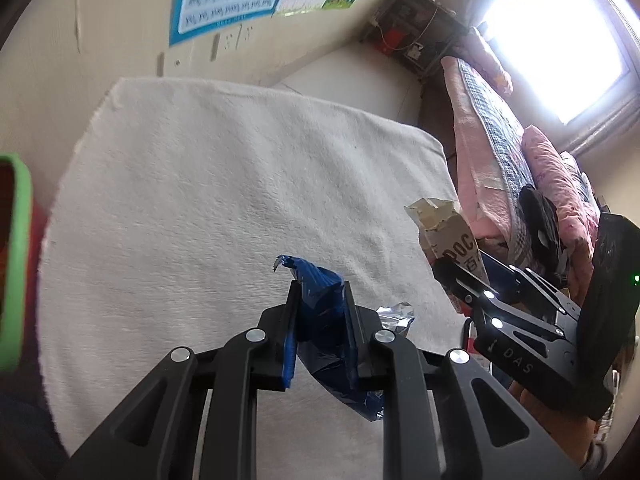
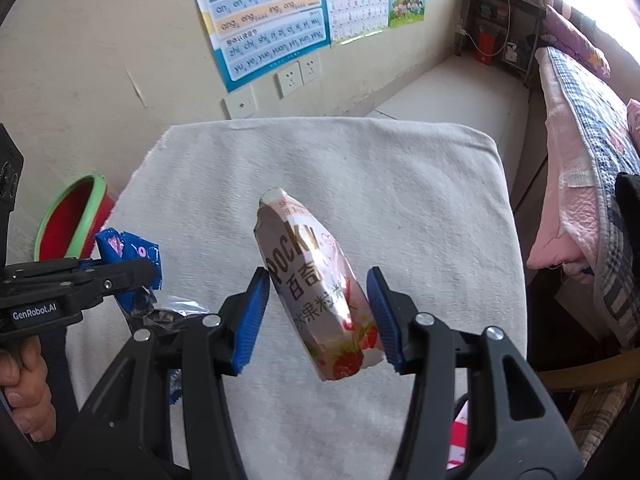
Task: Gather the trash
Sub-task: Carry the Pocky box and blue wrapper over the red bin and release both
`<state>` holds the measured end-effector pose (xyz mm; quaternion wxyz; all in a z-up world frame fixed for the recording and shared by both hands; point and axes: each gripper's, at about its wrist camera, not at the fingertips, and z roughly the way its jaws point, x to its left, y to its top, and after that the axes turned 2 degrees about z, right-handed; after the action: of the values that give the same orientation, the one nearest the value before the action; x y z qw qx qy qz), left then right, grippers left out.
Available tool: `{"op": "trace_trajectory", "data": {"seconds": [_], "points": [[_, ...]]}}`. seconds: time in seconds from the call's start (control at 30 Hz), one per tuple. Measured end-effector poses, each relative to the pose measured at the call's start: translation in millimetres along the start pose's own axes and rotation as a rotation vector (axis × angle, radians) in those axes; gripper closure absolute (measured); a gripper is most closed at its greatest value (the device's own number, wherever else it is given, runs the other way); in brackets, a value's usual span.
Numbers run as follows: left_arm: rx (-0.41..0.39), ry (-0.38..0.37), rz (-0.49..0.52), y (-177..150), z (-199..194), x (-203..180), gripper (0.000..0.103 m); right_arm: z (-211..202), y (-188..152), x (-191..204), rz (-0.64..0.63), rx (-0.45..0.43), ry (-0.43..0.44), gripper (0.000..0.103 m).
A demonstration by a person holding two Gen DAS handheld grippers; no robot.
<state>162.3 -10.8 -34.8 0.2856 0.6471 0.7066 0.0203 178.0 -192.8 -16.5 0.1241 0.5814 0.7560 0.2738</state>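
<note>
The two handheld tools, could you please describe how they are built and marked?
Both are matte black linkage frames with triangular cut-outs and silver pivot rivets. The right tool has ribbed blue finger pads; its side reads "DAS". The left tool carries a white "GenRobot.AI" label, with bare fingers on its handle.

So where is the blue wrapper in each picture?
Left wrist view: the blue wrapper is low in the middle, pinched between the left gripper jaws.
Right wrist view: it is at the left edge, behind the same gripper.
Shared landmark: the white towel under everything.
</note>
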Motion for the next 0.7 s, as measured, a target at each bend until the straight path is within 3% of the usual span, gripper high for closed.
{"op": "trace_trajectory", "data": {"seconds": [0.27,0.7], "points": [[-0.060,0.068,0.013,-10.3,-43.7,31.9,0.087,-20.7,3.0,33.6,-0.031,-0.031,0.021,0.054],[-0.182,0.121,-0.068,-19.3,-113.2,98.7,0.087,-41.0,15.2,104.5,-0.124,-0.075,0.053,0.054]]}}
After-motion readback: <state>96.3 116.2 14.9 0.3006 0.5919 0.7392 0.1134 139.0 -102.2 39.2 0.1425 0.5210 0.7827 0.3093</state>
